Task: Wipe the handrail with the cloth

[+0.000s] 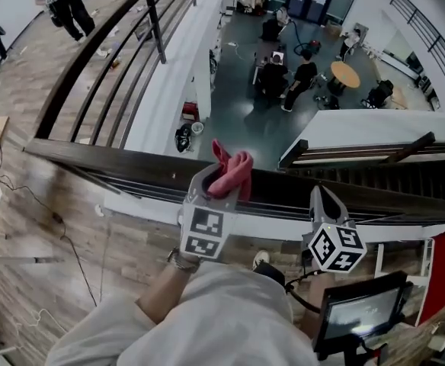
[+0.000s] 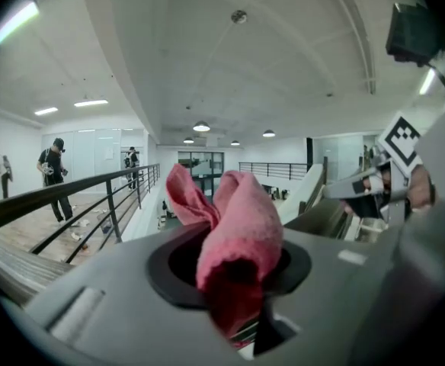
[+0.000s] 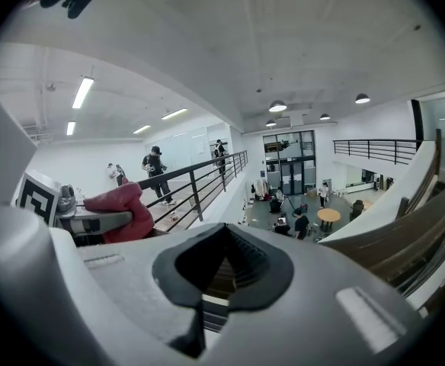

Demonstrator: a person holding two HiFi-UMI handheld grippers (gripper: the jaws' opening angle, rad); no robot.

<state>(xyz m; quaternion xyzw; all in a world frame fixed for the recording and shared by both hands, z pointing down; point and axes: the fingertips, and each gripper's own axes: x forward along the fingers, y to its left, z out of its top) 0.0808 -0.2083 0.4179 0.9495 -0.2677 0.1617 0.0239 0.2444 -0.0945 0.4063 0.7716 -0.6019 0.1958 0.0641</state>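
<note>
Mezzanine handrail (image 1: 116, 161) over atrium (image 1: 234, 90): left gripper (image 1: 222, 181) pinches cloth (image 1: 234, 168) at rail; right gripper (image 1: 323, 198) jaws pressed together, empty. Risk: pinch slips w/ rubbing, cloth drops onto ppl below (image 1: 287, 78).

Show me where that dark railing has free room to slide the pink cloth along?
The handrail is bare on top from its left corner to the cloth in the left hand-held gripper, and seemingly again right of the right hand-held gripper. Tightest is the short stretch between the two.
</note>
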